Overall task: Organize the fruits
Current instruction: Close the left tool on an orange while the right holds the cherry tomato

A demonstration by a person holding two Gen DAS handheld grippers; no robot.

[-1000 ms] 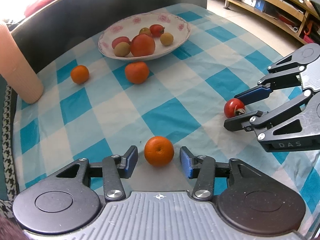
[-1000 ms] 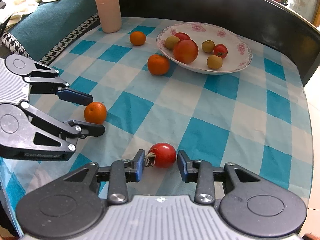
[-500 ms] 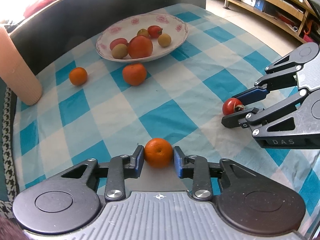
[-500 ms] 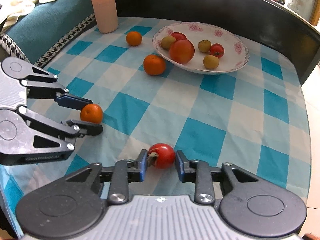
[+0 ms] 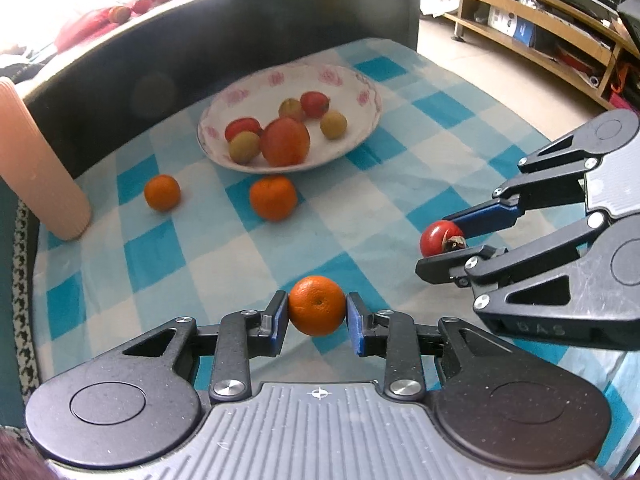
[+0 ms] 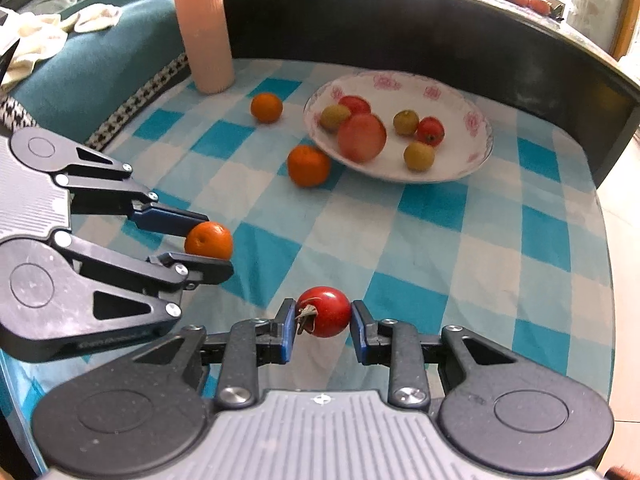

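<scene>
The left gripper [image 5: 317,312] has its jaws clamped on an orange [image 5: 317,305], the right gripper [image 6: 323,318] on a red fruit [image 6: 325,311]; its casing reads "DAS", lower right.

right gripper [image 6: 323,316] clamping red fruit [image 6: 325,311], checked cloth [image 6: 440,248]

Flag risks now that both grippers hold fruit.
1. The left gripper and right gripper pinch a round orange and a small red fruit with narrow pads; either could roll out.
2. The bowl is shallow and already holds fruit, so drops may bounce out.
3. The grippers sit close; they could collide.
</scene>
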